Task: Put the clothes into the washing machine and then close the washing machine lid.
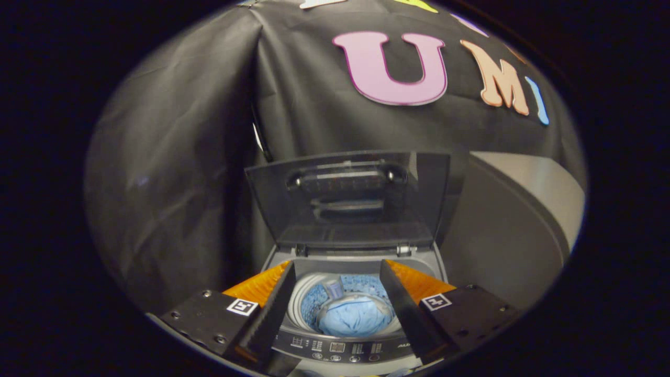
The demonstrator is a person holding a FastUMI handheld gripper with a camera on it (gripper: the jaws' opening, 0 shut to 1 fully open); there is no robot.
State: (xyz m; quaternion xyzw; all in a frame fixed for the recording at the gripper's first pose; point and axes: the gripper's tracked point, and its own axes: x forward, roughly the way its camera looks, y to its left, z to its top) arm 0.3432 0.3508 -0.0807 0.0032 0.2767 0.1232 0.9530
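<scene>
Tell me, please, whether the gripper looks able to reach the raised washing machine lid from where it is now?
Probably yes. The gripper is open above the drum, holding nothing, and the lid stands upright just beyond the fingers with nothing between them. The blue clothes lie inside.

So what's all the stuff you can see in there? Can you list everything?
washing machine: one, grey, just ahead of the fingers, open at the top.
lid: one, dark and see-through, standing up at the back of the washing machine.
clothes: one light blue bundle, inside the drum, seen between the fingers.
drum: one, blue speckled inside with a white rim, in the middle of the washing machine.
control panel: one, dark with small buttons, along the front edge nearest the fingers.
black cloth wall: one, behind the washing machine.
pale rounded thing: one, beige-grey, beside the washing machine; I cannot tell what it is.
gripper: one, fingers open, holding nothing, above the drum.
</scene>
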